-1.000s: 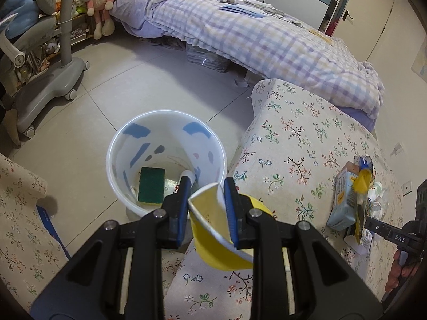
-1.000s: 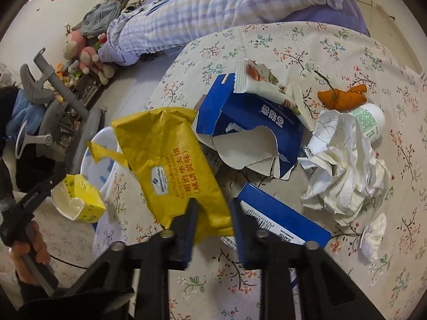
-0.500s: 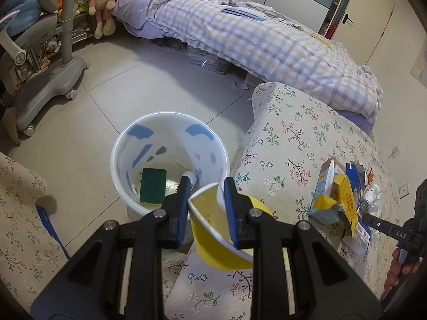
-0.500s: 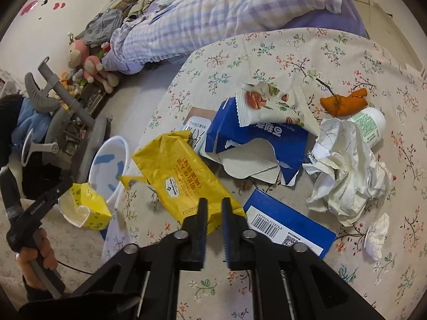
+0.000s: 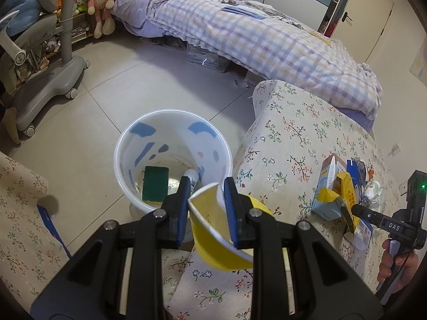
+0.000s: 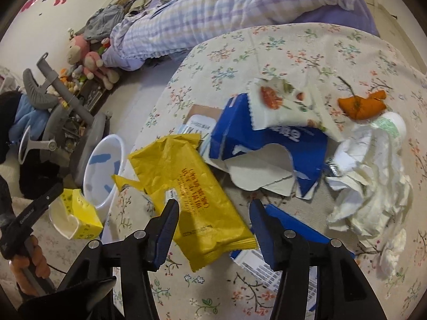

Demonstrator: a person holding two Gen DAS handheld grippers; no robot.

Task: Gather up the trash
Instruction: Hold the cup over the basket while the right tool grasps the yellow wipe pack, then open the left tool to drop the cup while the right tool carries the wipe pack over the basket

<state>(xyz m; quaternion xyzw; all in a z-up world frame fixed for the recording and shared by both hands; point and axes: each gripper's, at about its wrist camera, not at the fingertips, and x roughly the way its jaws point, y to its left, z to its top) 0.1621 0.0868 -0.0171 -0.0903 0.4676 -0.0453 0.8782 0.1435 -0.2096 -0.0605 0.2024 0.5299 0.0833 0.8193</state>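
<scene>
My left gripper is shut on a crushed yellow paper cup and holds it just beside the rim of the white trash bin on the floor. The bin holds a green sponge and a small tube. In the right wrist view my right gripper is open, its jaws wide on either side of a yellow wrapper that lies on the floral table. The cup and bin show at left there.
More trash lies on the table: a torn blue carton, a snack wrapper, crumpled white paper, an orange peel, a small bottle. A bed and a grey chair base stand beyond.
My right gripper has opened and let go of the yellow wrapper, which now lies on the table. My left gripper has shifted slightly toward the bin with the cup.
</scene>
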